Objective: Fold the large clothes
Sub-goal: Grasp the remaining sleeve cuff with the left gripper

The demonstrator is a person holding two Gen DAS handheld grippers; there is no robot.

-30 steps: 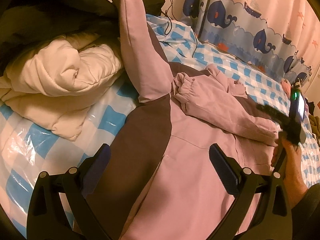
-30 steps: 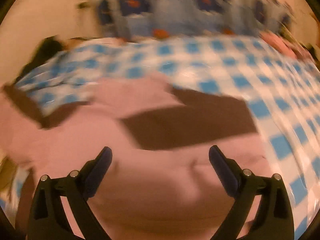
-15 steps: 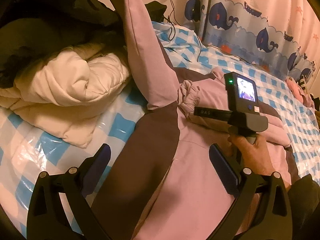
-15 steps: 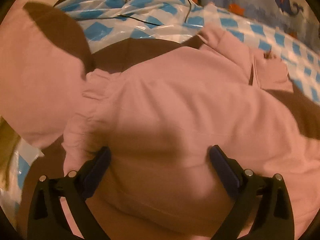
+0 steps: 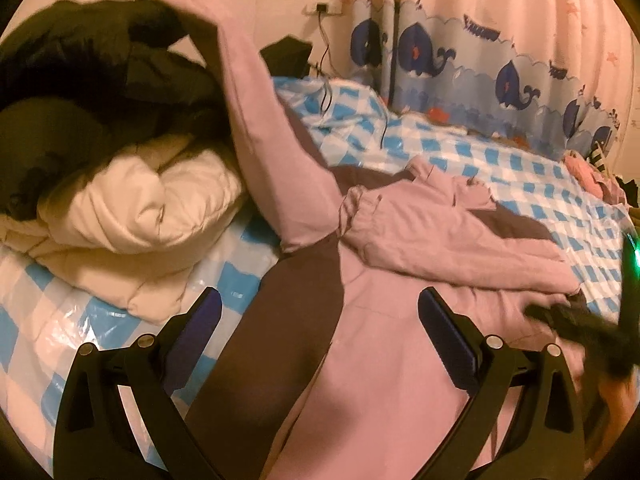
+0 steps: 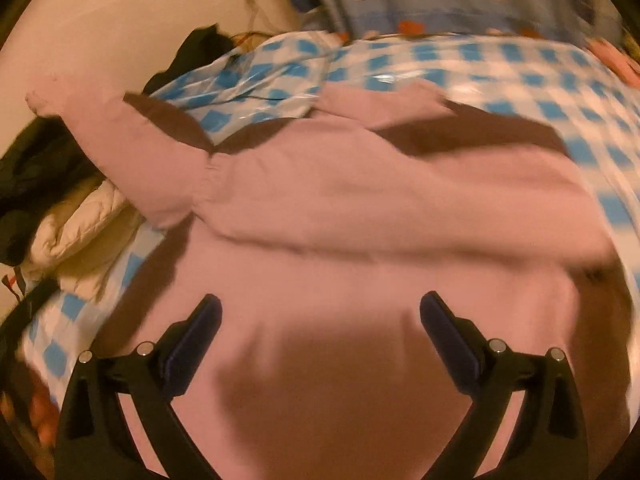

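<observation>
Lying spread across a bed [image 5: 520,160] covered in blue-and-white checked plastic is a large pink jacket [image 5: 400,360] with dark brown panels. Its body runs straight ahead of both claws. One sleeve [image 5: 452,236] is already folded across the chest, its gathered cuff pointing left. The other sleeve [image 5: 264,128] stretches up and away to the left, propped on a heap of cream bedding [image 5: 152,216] and dark clothes [image 5: 80,64], with its cuff near the wall.

The left claw [image 5: 320,336] hovers just above the jacket's left side, jaws spread wide and holding nothing. The right claw [image 6: 320,336] hangs over the lower body of the jacket, also spread and empty; its view is blurred by motion. In the left view the right device shows only as a dark blur at the far right edge.

The unfolded sleeve lies ahead and left of the left claw, so the left hand seems nearer to it. Folding it in would likely mean drawing it rightward across the chest. Open bed lies beyond and to the right; the heap crowds the left edge and could snag the sleeve.
</observation>
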